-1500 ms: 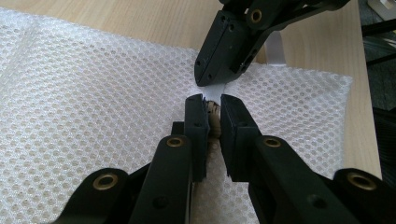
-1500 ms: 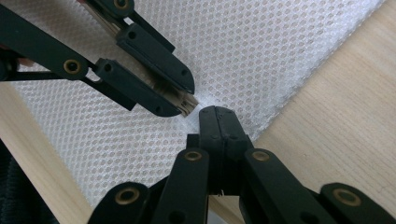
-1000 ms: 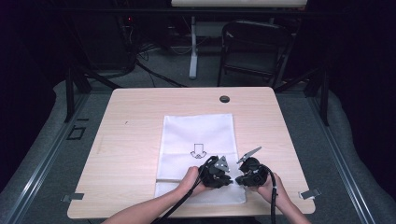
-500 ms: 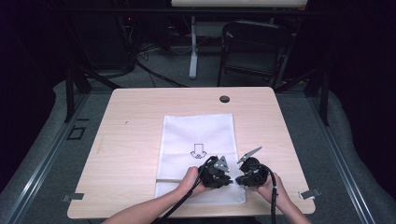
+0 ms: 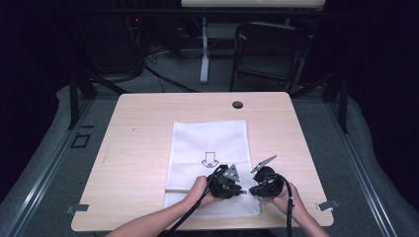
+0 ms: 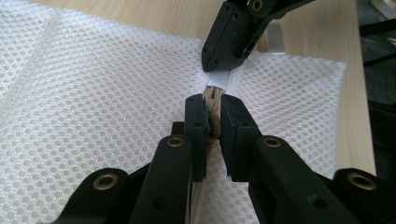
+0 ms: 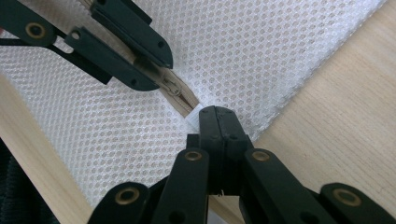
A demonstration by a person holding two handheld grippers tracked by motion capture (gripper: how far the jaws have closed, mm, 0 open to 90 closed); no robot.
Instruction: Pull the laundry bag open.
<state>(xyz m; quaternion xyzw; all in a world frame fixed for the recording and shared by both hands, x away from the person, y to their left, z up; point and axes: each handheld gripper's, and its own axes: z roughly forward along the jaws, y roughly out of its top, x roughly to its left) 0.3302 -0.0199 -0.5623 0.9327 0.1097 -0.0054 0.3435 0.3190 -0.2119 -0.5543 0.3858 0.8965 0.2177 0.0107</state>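
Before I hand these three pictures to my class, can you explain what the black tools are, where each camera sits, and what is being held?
A person holds two hand-held black clamps. The overhead picture looks down on a light wooden table with a white mesh zip bag lying flat. There the left gripper and right gripper meet near the bag's near right corner. The other two pictures come from cameras riding on each clamp. The left gripper is closed on the tan zipper pull. The right gripper pinches the white fabric tab at the zipper's end.

Mesh bag [image 5: 207, 148] lying on a table [image 5: 138, 148].
Both grippers sit at its six o'clock edge; a chair [image 5: 269, 49] stands at twelve.
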